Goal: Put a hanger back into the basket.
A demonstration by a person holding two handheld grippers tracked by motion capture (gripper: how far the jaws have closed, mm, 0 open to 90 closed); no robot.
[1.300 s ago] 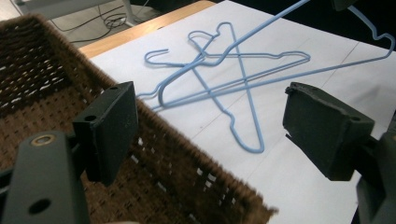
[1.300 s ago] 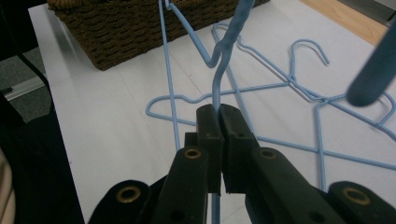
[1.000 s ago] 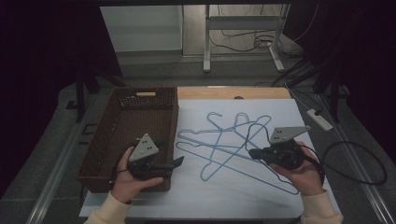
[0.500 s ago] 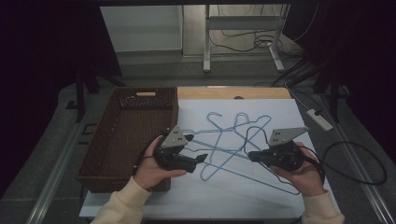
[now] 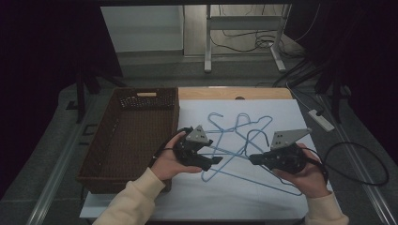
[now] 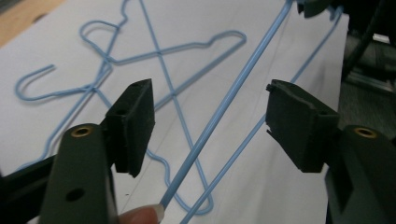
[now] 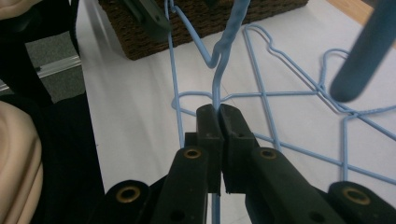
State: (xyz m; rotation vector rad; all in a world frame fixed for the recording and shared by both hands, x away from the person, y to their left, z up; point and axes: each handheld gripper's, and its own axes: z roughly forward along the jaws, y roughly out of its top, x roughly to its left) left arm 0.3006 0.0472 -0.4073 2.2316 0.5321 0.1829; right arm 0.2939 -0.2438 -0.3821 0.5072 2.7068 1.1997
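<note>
A tangle of blue wire hangers (image 5: pixel 240 123) lies on a white sheet (image 5: pixel 234 197). My right gripper (image 5: pixel 251 159) is shut on one hanger; in the right gripper view its jaws (image 7: pixel 218 111) pinch the wire (image 7: pixel 224 51) just below the twisted neck. My left gripper (image 5: pixel 217 160) is at the sheet's left part, pointing right at that hanger. In the left gripper view its jaws (image 6: pixel 210 93) stand apart with a straight blue wire (image 6: pixel 224 105) running between them, touching neither pad. These jaws have just been closing. A fingertip (image 6: pixel 142 215) shows at the bottom.
A brown wicker basket (image 5: pixel 126 140) stands left of the sheet, close to my left hand. A white power strip (image 5: pixel 321 119) and a black cable loop (image 5: pixel 371 161) lie to the right. A wooden strip (image 5: pixel 263 93) borders the sheet's far edge.
My left hand has moved right, from the basket's near corner to the hangers, and its jaws now straddle a wire. The right gripper has kept still, holding its hanger.
</note>
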